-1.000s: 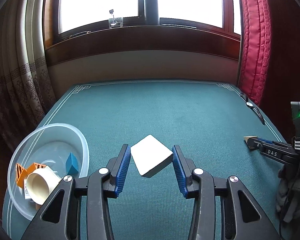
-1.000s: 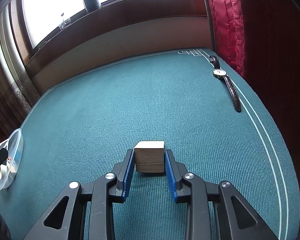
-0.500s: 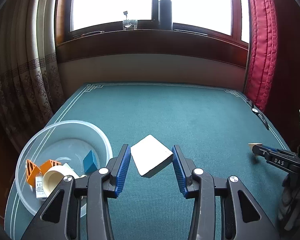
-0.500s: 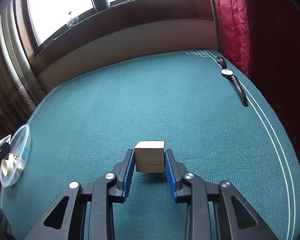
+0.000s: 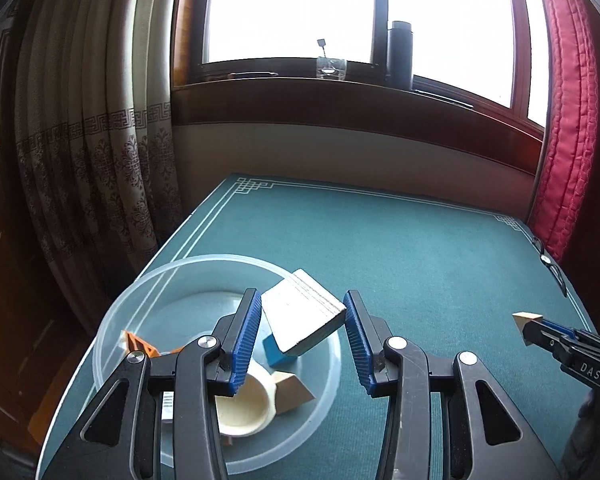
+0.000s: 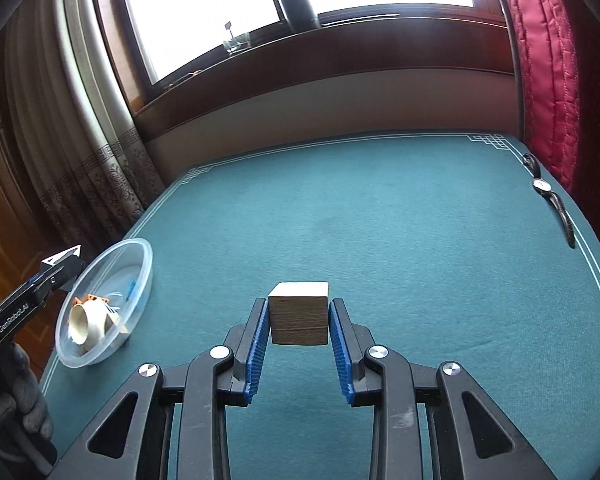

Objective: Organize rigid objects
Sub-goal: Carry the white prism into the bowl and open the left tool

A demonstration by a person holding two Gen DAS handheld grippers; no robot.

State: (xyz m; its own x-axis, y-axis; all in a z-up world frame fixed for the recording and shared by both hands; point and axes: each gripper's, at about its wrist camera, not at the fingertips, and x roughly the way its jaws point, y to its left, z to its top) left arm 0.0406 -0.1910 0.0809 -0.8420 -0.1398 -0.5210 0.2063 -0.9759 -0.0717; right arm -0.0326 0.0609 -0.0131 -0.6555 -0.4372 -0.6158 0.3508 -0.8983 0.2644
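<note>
The left claw (image 5: 302, 322), clamped on the white block (image 5: 300, 316), hangs over the bowl (image 5: 140, 292); the right claw (image 6: 298, 320), clamped on the wooden cube (image 6: 298, 316), is well right of the bowl.

White block (image 5: 302, 314) tilted over clear bowl (image 5: 112, 316), wooden cube (image 6: 298, 314) held above the cloth

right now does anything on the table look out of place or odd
A wristwatch lies at the far right edge of the green table, away from the clear bowl where the blocks go. The white block sits tilted in the left gripper, clamped corner to corner.
</note>
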